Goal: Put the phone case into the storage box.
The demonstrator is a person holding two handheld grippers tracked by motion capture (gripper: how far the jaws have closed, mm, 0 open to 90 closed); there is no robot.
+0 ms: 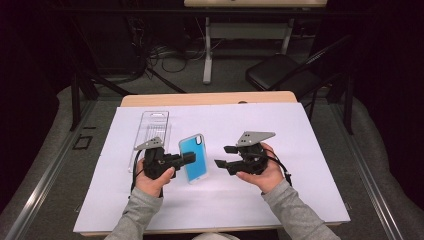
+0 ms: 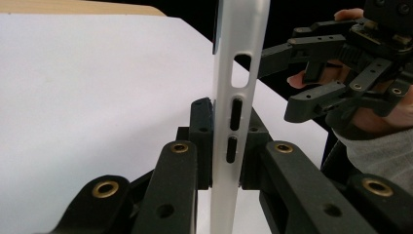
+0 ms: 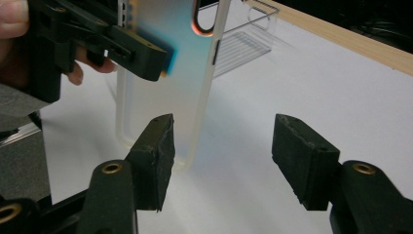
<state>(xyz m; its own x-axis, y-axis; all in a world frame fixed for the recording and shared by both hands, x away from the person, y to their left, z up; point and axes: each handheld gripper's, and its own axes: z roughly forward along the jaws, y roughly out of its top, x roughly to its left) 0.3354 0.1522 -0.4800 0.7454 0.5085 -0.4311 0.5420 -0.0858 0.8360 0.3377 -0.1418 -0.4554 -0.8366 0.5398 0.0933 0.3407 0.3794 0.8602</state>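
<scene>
Bare white sheet (image 1: 280, 130) right of upright phone case (image 1: 194, 158), clear plastic tray (image 1: 153, 129) blocking behind left gripper (image 1: 189, 158)

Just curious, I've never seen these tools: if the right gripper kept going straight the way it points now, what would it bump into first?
Most likely the phone case, held upright by the left gripper. The right gripper points at it with jaws open and nothing between them. In its own view the case sits left of centre, so it might just graze the edge.

Phone case (image 1: 194, 158) — frosted, translucent matt plastic with a glossy blue face; packaging tray (image 1: 153, 129) — clear ribbed plastic; table cover (image 1: 280, 125) — smooth matt white paper.
</scene>
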